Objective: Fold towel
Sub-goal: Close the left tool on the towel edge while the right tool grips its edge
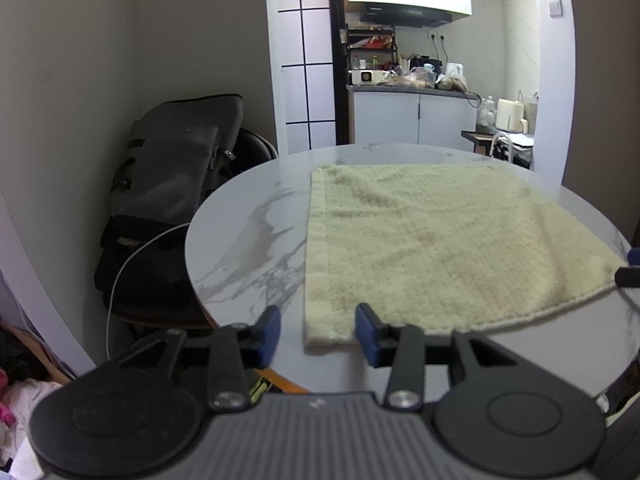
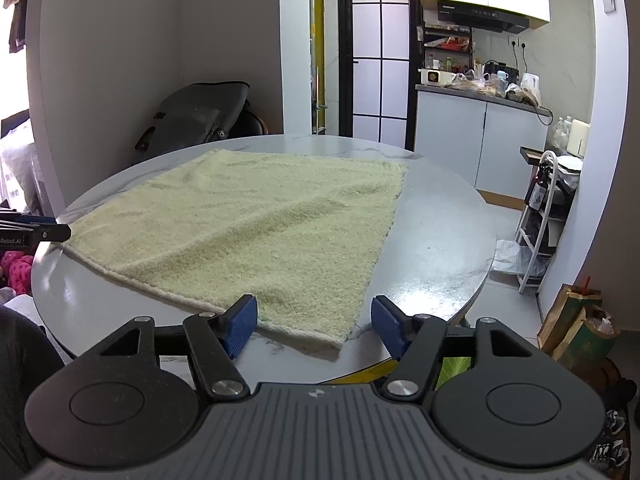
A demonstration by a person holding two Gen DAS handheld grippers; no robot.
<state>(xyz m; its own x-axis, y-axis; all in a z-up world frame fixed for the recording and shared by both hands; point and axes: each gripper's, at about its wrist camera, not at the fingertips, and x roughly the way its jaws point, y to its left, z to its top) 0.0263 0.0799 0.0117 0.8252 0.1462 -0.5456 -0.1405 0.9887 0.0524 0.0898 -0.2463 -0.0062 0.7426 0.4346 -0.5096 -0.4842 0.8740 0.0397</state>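
Towel lies spread flat on the round marble counter, filling the middle of both frames. The left gripper hangs with jaws apart around the near left corner, at lower centre; the right gripper likewise brackets the near right corner. Judged, this is the approach before the first fold: next, both jaws must close on their corners.

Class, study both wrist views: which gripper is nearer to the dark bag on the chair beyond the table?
Left. The left gripper sits at the towel's near corner on the bag's side of the table; the right gripper is at the opposite near corner.
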